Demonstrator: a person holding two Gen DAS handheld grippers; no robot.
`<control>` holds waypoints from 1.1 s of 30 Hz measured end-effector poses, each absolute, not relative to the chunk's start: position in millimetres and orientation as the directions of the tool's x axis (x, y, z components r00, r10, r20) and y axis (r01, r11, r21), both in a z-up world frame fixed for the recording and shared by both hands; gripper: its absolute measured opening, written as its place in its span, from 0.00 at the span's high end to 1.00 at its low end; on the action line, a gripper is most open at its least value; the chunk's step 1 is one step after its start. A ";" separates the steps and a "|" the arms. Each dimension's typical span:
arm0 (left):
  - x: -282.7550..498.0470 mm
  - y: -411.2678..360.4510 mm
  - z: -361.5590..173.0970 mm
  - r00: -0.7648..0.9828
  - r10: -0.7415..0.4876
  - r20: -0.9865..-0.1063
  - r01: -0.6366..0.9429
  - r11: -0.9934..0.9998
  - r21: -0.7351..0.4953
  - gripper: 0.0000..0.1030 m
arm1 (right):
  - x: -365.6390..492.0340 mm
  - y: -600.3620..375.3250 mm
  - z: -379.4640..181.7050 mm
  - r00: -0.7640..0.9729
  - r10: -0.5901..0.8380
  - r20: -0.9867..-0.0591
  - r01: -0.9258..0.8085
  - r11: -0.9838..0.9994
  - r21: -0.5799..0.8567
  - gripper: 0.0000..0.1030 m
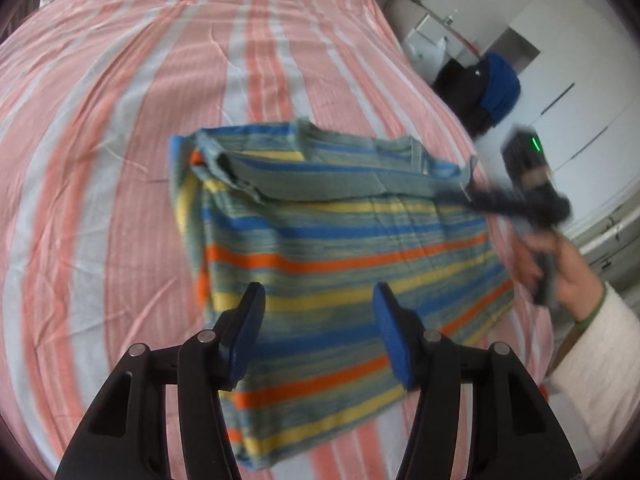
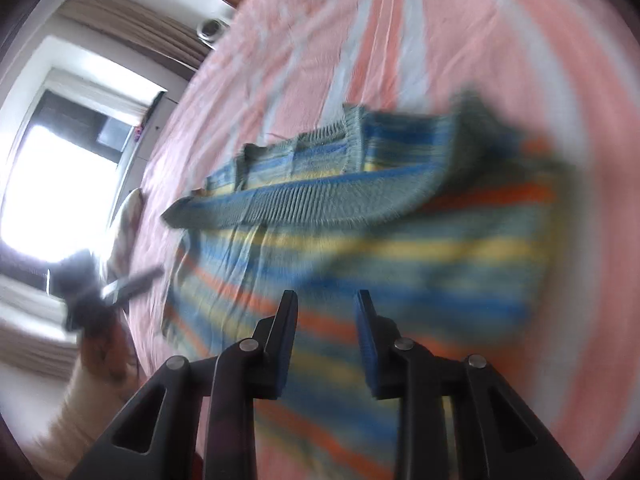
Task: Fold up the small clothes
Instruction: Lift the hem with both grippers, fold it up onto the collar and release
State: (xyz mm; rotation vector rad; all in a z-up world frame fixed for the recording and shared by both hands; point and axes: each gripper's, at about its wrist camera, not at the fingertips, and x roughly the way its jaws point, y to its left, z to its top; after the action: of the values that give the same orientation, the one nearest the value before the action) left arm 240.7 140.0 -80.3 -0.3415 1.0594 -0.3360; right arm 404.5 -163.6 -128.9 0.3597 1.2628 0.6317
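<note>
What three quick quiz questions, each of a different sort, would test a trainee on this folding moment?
1. True or false: the left gripper is clamped on the striped garment.
2. What does the garment lie on? A) a wooden floor B) a pink-and-white striped bedsheet C) a chair
3. Which part of the garment has been folded over across its upper edge?

Key:
1. False. Its jaws stand apart above the cloth with nothing between the pads; the right gripper is likewise open and empty.
2. B
3. A sleeve with a ribbed cuff, laid across the body.

Both wrist views look steeply down, close over the striped shirt (image 1: 336,248).
</note>
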 end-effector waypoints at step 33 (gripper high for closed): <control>139.1 145.7 -107.6 0.498 -0.099 -0.862 -0.136 0.972 -0.191 0.20 | 188.1 -229.5 -132.3 0.378 0.439 -0.815 -0.355 0.882 0.310 0.63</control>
State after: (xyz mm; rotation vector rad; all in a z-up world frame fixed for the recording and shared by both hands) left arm 139.1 145.7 -107.6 -0.2466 1.0526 0.0225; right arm 188.1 -229.5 -132.3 0.0881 1.0684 0.5084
